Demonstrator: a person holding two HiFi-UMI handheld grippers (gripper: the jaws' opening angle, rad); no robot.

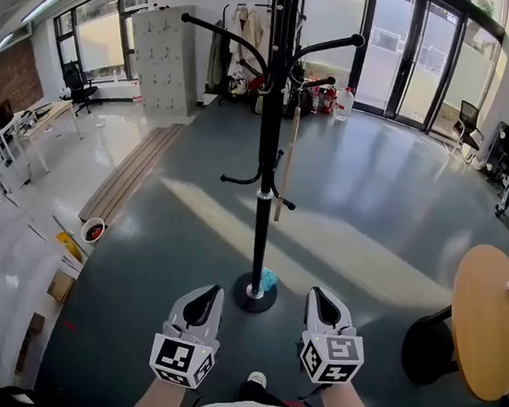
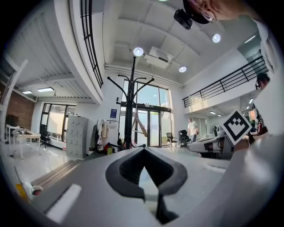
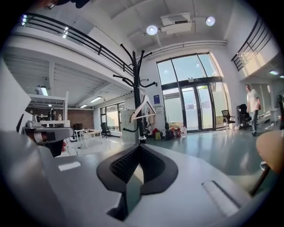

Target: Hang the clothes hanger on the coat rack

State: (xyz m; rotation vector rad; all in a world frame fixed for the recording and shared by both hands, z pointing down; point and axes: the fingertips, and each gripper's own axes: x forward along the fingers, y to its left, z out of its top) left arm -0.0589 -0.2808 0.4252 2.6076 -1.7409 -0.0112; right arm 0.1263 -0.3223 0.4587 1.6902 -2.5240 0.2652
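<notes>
Claw L, claw R: pressed together, empty | wood hanger on black pole rack

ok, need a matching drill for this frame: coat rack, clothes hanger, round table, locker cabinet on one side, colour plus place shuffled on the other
1. coat rack
2. clothes hanger
3. round table
4. locker cabinet

A. light wood, hanging on the rack
B. grey, at the back left
C. black, upright, straight ahead in the middle
D. orange-brown top, at the right edge of the head view

Pairs: 1-C, 2-A, 3-D, 4-B
</notes>
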